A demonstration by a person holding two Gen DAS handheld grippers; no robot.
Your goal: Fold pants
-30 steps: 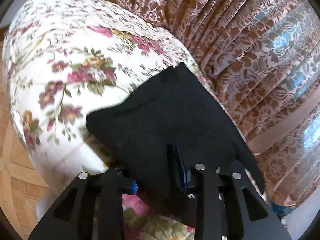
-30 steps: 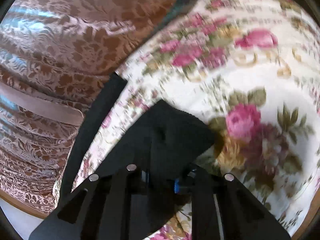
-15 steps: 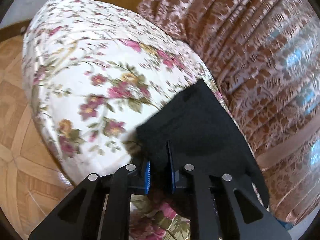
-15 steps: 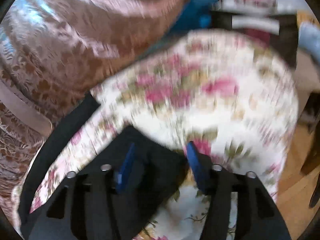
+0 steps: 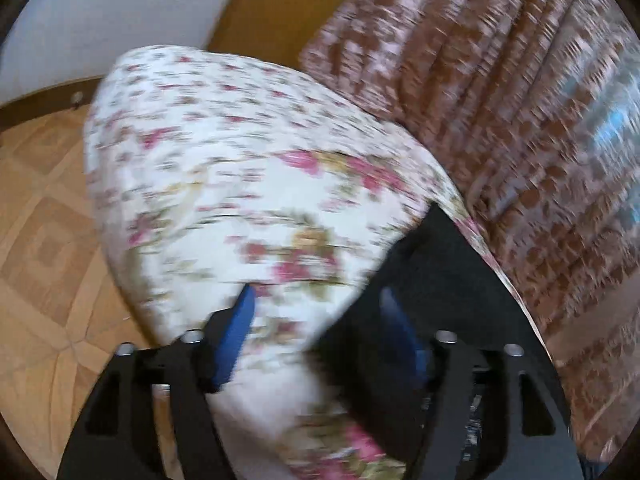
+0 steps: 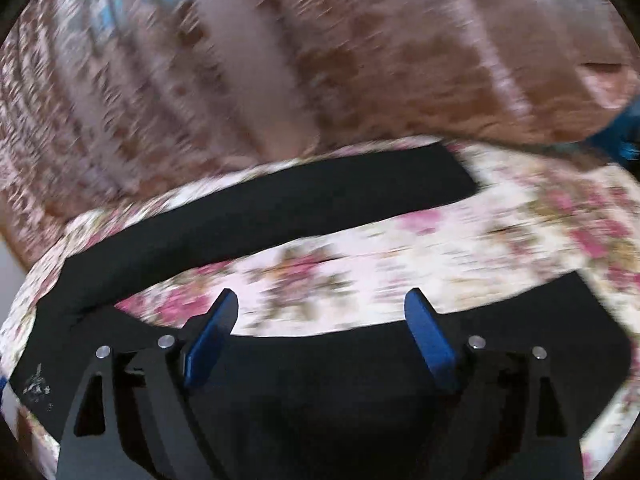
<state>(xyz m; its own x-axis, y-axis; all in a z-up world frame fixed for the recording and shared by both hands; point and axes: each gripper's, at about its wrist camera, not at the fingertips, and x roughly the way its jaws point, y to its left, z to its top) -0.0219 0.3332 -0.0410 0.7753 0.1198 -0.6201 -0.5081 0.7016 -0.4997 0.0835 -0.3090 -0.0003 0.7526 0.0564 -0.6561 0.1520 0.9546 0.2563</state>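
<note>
Well, the left gripper [image 5: 316, 312] had just sprung apart, its blue pads [image 5: 236, 328] spread and clamping nothing, over the cream rose-printed bedspread [image 5: 224, 184]. Just beside its right pad, the black fabric pants [image 5: 448, 276] lay flat along the bed's edge by the brown patterned curtain [image 5: 520, 92]. Over on the right gripper [image 6: 322, 312], the jaws had likewise just opened wide, empty, above the pants [image 6: 320, 380].

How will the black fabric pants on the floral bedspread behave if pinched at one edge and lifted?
Probably floppy: the black fabric pants lie flat and follow the curve of the floral bedspread, so a lifted edge would likely drape and sag. They look thin, so likely light. On the smooth-looking cover, they may slide rather than stay put when tugged.
</note>
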